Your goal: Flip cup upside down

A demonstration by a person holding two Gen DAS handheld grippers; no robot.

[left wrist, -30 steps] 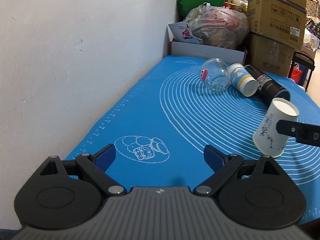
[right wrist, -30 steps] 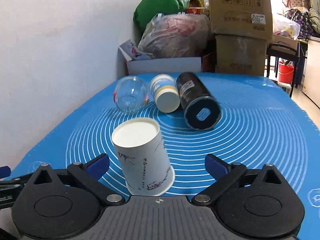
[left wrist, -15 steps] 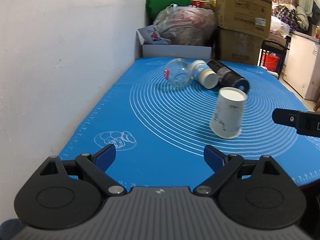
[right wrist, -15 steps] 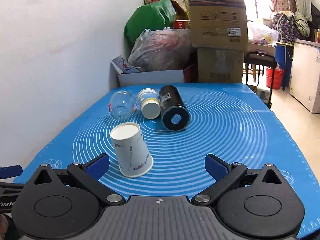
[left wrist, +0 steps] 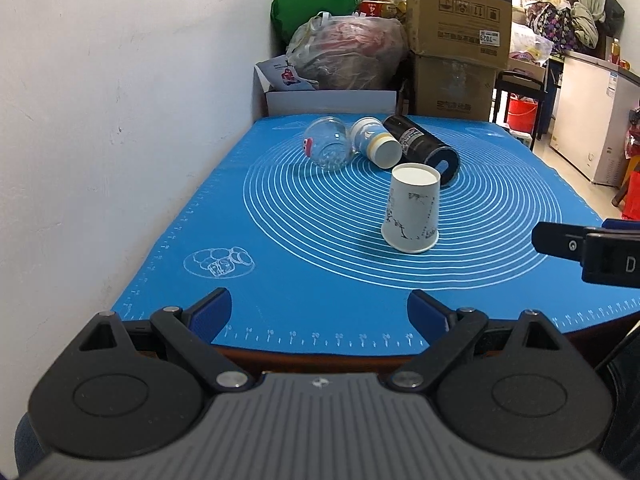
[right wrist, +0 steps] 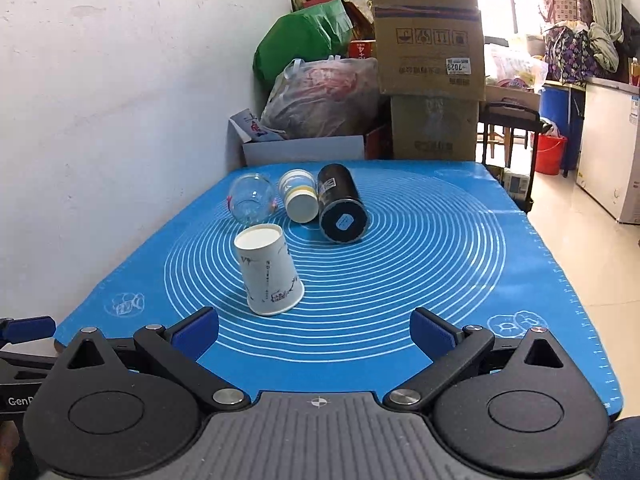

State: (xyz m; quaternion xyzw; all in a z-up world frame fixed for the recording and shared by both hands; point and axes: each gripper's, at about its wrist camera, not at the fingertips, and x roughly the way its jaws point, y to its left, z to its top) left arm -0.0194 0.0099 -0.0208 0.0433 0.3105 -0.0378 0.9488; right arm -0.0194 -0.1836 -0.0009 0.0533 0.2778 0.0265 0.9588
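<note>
- We record the worktop (left wrist: 520, 312) as the largest item; a blue mat (right wrist: 440, 264) printed with white concentric rings covers it, and a white wall runs along its left side.
- Beyond the far edge we see stacked cardboard boxes (right wrist: 428, 52), a green bag (left wrist: 316, 4) and a clear plastic bag (right wrist: 324, 96) of reddish contents.
- Left gripper (left wrist: 319, 314): we note the jaws apart, holding nothing, at the near edge of the worktop.
- Right gripper (right wrist: 315, 330): jaws likewise apart and empty, over the near edge; the cup sits ahead and slightly left of it, not touching.
- Black cylinder (right wrist: 340, 208) lies on its side at the far part of the mat, touching or just beside a white bottle (right wrist: 299, 196), also on its side.
- Glass jar (left wrist: 328, 148) lies on its side, left of the bottle.
- Paper cup (right wrist: 269, 276): white with dark print, standing mouth down on the mat, base up, just in front of the three lying containers and apart from both grippers.
</note>
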